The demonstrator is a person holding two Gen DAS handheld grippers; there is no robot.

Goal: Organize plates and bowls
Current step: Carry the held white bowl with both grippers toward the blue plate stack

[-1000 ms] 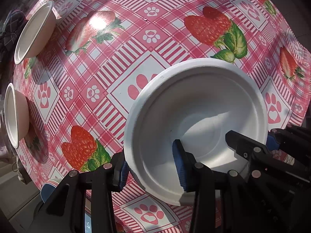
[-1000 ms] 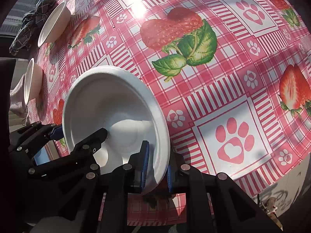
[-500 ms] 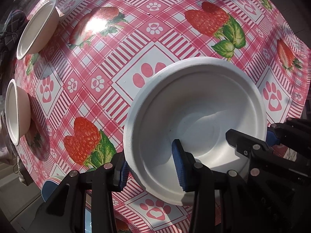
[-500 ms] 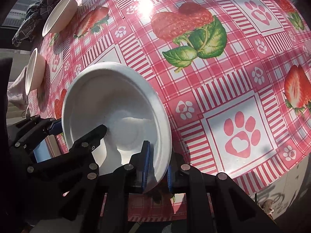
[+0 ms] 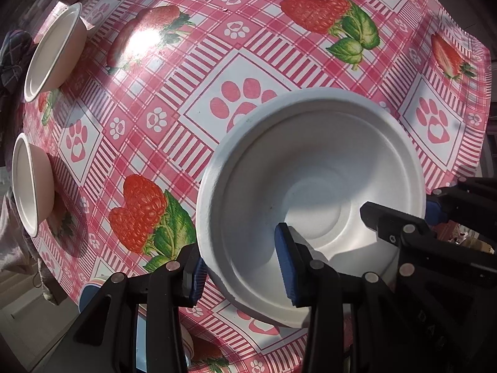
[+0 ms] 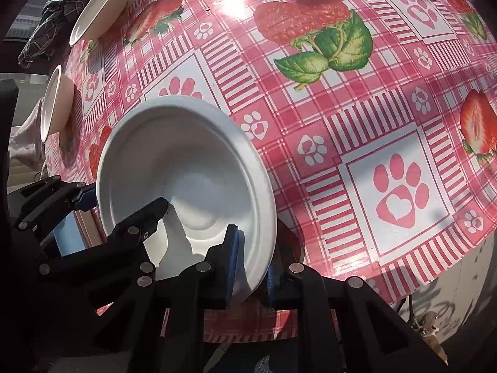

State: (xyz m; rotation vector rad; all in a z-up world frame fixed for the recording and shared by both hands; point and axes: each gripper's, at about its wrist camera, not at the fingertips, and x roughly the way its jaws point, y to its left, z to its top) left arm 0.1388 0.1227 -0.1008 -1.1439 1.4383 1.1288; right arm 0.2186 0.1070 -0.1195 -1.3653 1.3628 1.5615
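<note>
I am holding one white bowl (image 5: 310, 199) with both claws. It sits near my edge of the surface (image 5: 186, 99), which has a pink cloth with strawberries and paw prints on it.

My right claw (image 6: 248, 267) is pinched tight on the bowl's rim, on the side near me. One blue pad is inside the bowl and the other is outside, with the thin wall squeezed between them. I think this is the grip that really carries the bowl.

My left claw (image 5: 242, 267) is open wide. One blue pad is down inside the bowl and the other is outside, just beside the rim. There is a gap, so it is not squeezing. I think it is there to help steady the bowl, or it is ready to take it.

The bowl looks tipped a little in the right camera. I cannot tell if its bottom is touching the surface or is just above it.

Two more white bowls wait far off on the left. The far bowl (image 5: 52, 49) is near the back edge, next to a dark checked cloth (image 6: 52, 21). The near bowl (image 5: 31, 183) is closer to me, right at the left edge. They are well apart from the one I hold.

My guess is that this bowl should go over to those two, so they can be stacked. The bowl is thin and light, so a hard squeeze could bend it. I should go slow.
</note>
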